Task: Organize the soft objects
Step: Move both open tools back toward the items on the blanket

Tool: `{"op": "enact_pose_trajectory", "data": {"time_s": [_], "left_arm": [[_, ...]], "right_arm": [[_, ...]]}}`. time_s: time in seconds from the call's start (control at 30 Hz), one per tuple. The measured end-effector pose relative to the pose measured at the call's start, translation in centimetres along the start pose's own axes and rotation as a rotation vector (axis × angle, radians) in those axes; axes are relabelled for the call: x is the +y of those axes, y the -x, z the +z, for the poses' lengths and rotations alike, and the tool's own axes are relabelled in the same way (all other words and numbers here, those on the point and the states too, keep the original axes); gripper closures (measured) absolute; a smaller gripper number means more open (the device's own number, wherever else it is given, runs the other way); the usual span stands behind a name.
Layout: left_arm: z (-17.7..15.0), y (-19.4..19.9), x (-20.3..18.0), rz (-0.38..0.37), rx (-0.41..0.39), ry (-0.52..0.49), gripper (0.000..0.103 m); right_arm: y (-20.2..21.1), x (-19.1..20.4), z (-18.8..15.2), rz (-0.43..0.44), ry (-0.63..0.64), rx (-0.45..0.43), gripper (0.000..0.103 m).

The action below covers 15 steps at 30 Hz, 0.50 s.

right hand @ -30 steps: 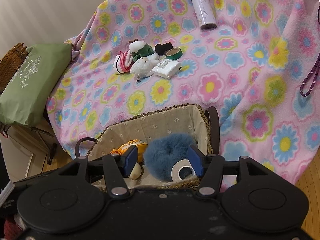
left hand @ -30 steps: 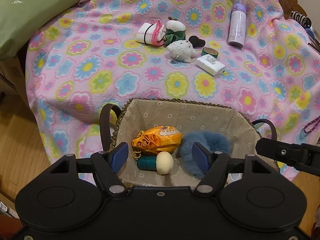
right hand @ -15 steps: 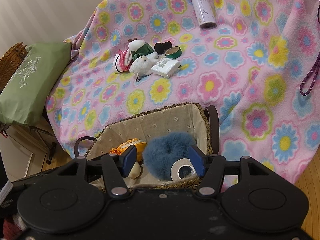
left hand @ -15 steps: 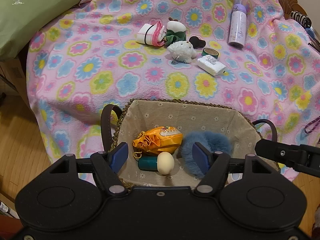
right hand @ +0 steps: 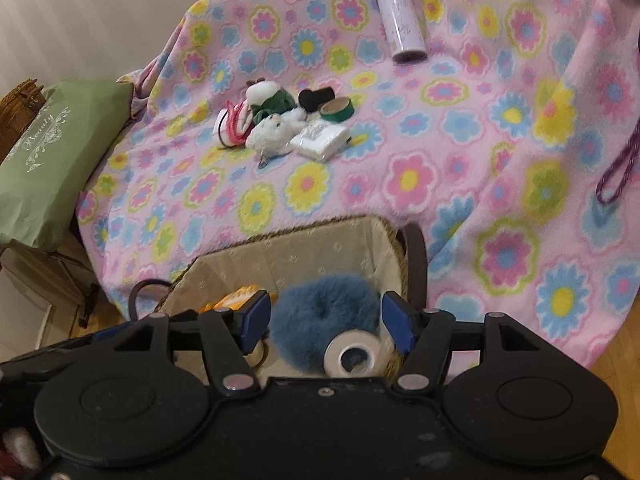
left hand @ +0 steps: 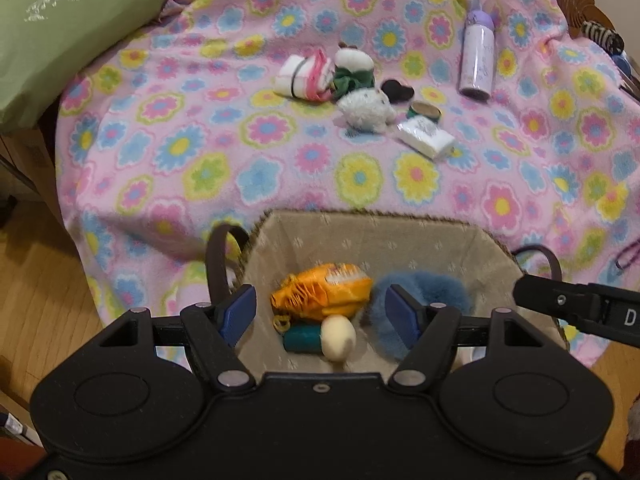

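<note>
1. My left gripper (left hand: 322, 312) hangs over the near end of the lined basket (left hand: 372, 236), jaws spread wide with nothing between the blue pads (left hand: 239, 312).
2. My right gripper (right hand: 326, 316) is above the same basket, jaws apart as well and holding nothing; its black body pokes into the left view at about 3 o'clock.
3. Down in the basket: an orange drawstring pouch (left hand: 324, 290) toward the 9 o'clock side, and a teal and cream piece (left hand: 320, 338) touching its near edge.
4. The fluffy blue scrunchie (right hand: 324, 320) fills the 3 o'clock side of the basket, with a white tape roll (right hand: 352, 356) right against its near edge.
5. Out on the flowered blanket (left hand: 180, 152), at 12 o'clock from the basket and well apart from it, sits the unsorted cluster.
6. In that cluster: a white plush animal (left hand: 366, 108) in the middle, a white and green plush (left hand: 354, 70) just behind it, and a rolled white and pink cloth (left hand: 306, 78) at its 10 o'clock.
7. At the plush's 3 o'clock lies a white tissue packet (left hand: 426, 138), with a green tape roll (left hand: 424, 111) and a small black item (left hand: 396, 90) close behind.
8. A lavender bottle (left hand: 478, 58) lies farther out at 1 o'clock, apart from the cluster.
9. A green bag (left hand: 60, 28) sits off the blanket's edge at 10 o'clock.
</note>
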<state>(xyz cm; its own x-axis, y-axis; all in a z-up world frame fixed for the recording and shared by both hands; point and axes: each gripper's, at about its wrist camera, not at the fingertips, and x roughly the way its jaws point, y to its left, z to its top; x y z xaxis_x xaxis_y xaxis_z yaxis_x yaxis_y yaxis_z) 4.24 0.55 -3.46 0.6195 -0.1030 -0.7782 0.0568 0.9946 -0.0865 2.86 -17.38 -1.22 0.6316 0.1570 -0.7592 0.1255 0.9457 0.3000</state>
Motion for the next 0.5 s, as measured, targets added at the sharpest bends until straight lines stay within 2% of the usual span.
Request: {"op": "enact_pose_trajectory", "data": {"time_s": [0.1, 0.27, 0.5], "left_arm": [[1.0, -0.5, 0.1, 0.009, -0.006, -0.025, 0.029], [3.1, -1.4, 0.3, 0.024, -0.022, -0.067, 0.029], [6.0, -3.3, 0.5, 0.036, -0.021, -0.092, 0.028]], "right_arm": [[-0.3, 0.3, 0.8, -0.025, 0.037, -0.025, 0.038], [-1.0, 0.5, 2.9, -0.020, 0.066, -0.055, 0.033], [-3.6, 1.1, 6.8, -0.051, 0.109, -0.059, 0.032]]}}
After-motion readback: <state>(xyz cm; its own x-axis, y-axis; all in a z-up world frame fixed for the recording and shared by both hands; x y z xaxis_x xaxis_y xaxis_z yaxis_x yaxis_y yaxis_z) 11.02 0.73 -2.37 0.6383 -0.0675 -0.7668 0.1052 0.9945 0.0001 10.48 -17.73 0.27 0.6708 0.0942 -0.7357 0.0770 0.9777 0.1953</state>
